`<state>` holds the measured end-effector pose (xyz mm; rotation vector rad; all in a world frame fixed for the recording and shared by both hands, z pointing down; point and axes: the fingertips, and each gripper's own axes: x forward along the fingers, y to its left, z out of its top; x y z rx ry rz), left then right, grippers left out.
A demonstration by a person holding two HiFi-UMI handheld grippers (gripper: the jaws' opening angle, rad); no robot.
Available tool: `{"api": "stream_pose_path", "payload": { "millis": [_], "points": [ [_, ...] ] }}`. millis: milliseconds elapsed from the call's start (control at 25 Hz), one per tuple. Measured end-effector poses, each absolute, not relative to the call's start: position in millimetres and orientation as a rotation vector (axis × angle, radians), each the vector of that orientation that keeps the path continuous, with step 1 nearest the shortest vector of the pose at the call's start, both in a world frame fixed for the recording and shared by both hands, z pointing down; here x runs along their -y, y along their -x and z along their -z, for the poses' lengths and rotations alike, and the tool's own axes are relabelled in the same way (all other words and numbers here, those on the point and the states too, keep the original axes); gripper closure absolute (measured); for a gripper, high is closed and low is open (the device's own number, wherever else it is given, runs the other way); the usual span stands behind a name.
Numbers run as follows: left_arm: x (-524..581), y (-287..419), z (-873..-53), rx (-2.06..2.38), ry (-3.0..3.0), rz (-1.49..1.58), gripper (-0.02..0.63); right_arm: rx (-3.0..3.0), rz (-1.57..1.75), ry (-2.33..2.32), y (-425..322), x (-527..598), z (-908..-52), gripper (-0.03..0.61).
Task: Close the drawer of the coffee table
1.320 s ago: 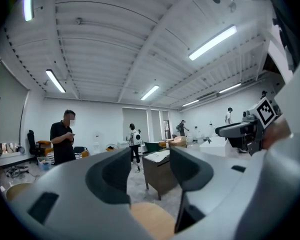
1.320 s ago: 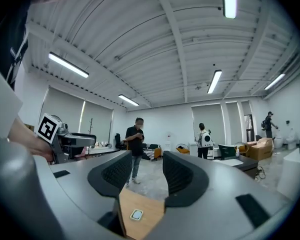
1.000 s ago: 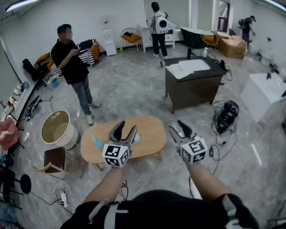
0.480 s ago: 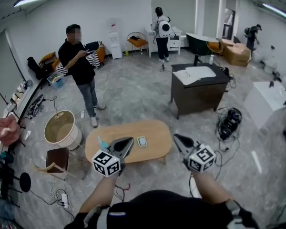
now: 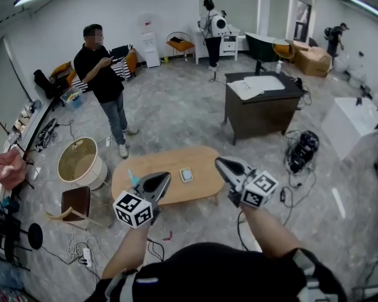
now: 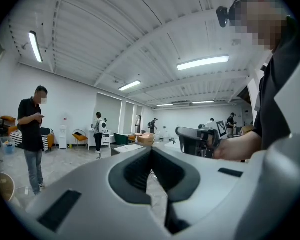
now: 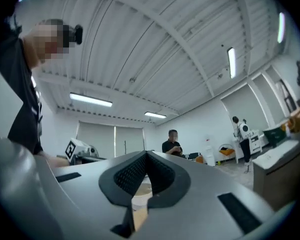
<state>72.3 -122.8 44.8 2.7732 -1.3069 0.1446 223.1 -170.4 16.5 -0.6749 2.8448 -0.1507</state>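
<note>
The oval wooden coffee table (image 5: 205, 172) stands on the floor ahead of me in the head view; no drawer shows from this angle. A small flat device (image 5: 186, 175) and a teal object (image 5: 133, 180) lie on its top. My left gripper (image 5: 166, 177) is held in the air in front of the table's left half, jaws shut and empty. My right gripper (image 5: 219, 161) hangs over the table's right end, also shut on nothing. In the left gripper view the shut jaws (image 6: 151, 150) point level across the room. In the right gripper view the shut jaws (image 7: 146, 154) tilt slightly upward.
A person in black (image 5: 104, 80) stands beyond the table at the left. A dark desk (image 5: 261, 109) is at the back right, with black gear and cables (image 5: 301, 151) beside it. A round drum (image 5: 79, 162) and a brown stool (image 5: 74, 205) sit left of the table.
Both grippers' jaws have gone from open to shut. Both hands have shifted, the right one rising and tipping upward, and they now stand further apart.
</note>
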Motion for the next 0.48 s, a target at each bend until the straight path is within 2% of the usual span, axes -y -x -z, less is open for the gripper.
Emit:
{"api": "stream_pose_path", "payload": {
  "millis": [200,480],
  "points": [
    [121.4,-81.6,-46.8,1.307,-2.776,-0.142,0.607,-2.998,-0.071,0.677,-206.3,155.3,-15.8,0.572],
    [128.8,-91.7,-42.7,1.283,-2.796,-0.111,0.607,-3.008,-0.061,0.727,-212.3,153.5,-20.1,0.572]
  ]
}}
